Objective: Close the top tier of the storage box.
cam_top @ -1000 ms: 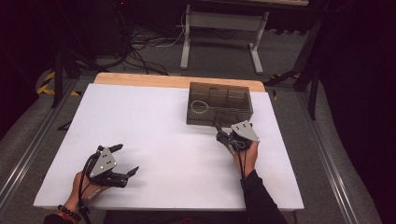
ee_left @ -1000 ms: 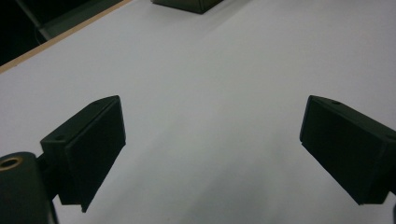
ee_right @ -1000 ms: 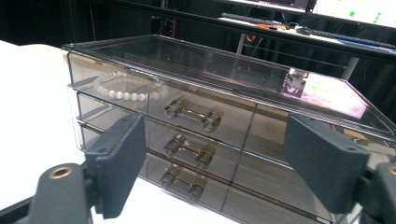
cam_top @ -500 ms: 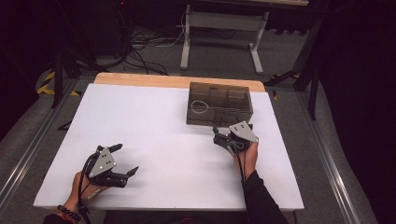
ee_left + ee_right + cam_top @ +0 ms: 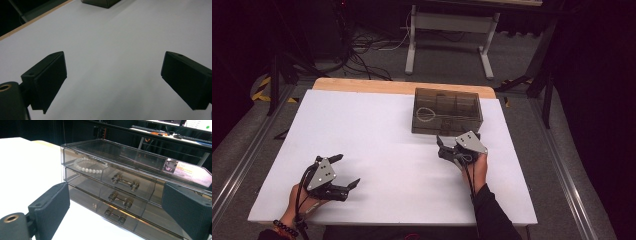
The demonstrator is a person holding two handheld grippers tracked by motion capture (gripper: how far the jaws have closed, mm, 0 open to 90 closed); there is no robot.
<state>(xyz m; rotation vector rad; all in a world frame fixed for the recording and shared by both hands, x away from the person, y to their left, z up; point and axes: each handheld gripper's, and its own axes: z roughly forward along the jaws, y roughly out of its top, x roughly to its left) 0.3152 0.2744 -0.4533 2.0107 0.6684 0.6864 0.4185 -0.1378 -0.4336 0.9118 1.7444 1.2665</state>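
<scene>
A smoky translucent plastic three-drawer box [image 5: 447, 111] stands at the far right of the white-topped bench [image 5: 362, 130], its drawer fronts turned toward the person so the handles can be reached from the near side. The right tongs [image 5: 443, 148] sit just in front of it, apart from it, jaws spread wide with nothing between them; they have just been opening, which I judge to follow a release or to prepare a grip. In the right gripper view the three drawers appear shut, each with a small bar handle [image 5: 125, 182], and a white beaded bracelet [image 5: 89, 166] lies in the top drawer. The left tongs [image 5: 346, 172] rest low at the near left, wide and empty, well apart from the box, evidently parked clear of the work.
</scene>
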